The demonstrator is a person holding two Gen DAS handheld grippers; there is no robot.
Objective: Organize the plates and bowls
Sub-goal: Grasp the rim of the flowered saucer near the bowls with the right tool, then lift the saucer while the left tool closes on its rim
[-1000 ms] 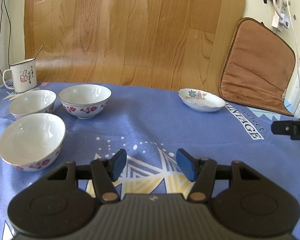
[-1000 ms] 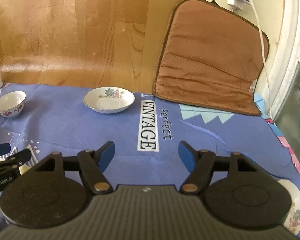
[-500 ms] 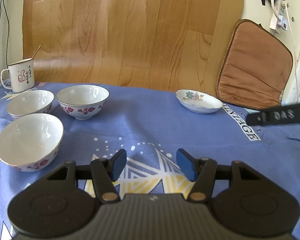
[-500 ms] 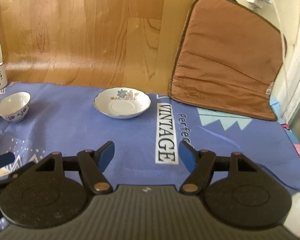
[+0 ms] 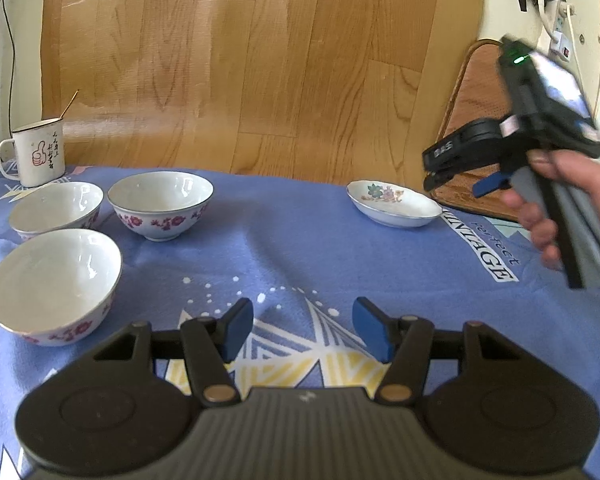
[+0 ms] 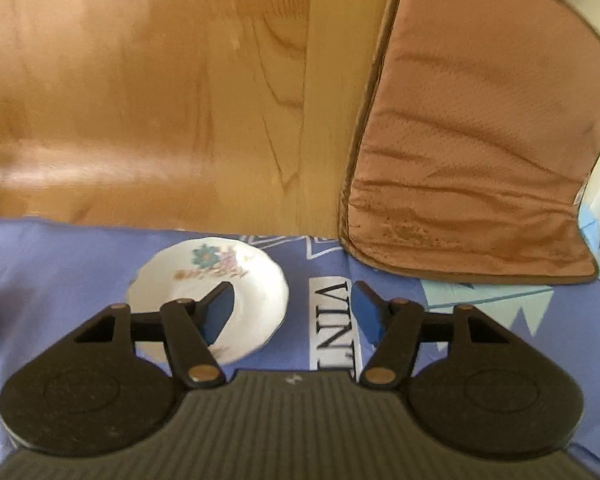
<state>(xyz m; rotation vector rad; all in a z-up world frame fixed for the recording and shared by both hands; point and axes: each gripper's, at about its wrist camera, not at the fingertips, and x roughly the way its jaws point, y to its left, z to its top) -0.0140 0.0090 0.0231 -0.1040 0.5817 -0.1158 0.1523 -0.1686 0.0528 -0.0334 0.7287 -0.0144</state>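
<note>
Risk here is your right gripper [image 6: 292, 316], fingers spread wide and empty, clipping the floral plate [image 6: 236, 280] rim and skidding it across the blue-clothed surface [image 5: 300, 240], while your left gripper [image 5: 302, 330] sits open near the three bowls [image 5: 160, 204].

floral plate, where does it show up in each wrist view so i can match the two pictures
Left wrist view: the floral plate lies right of centre on the blue tablecloth, just left of the right tool.
Right wrist view: it lies low and left of centre, partly behind the tool's left finger.
Shared landmark: the brown cushion, just right of the plate.
</note>
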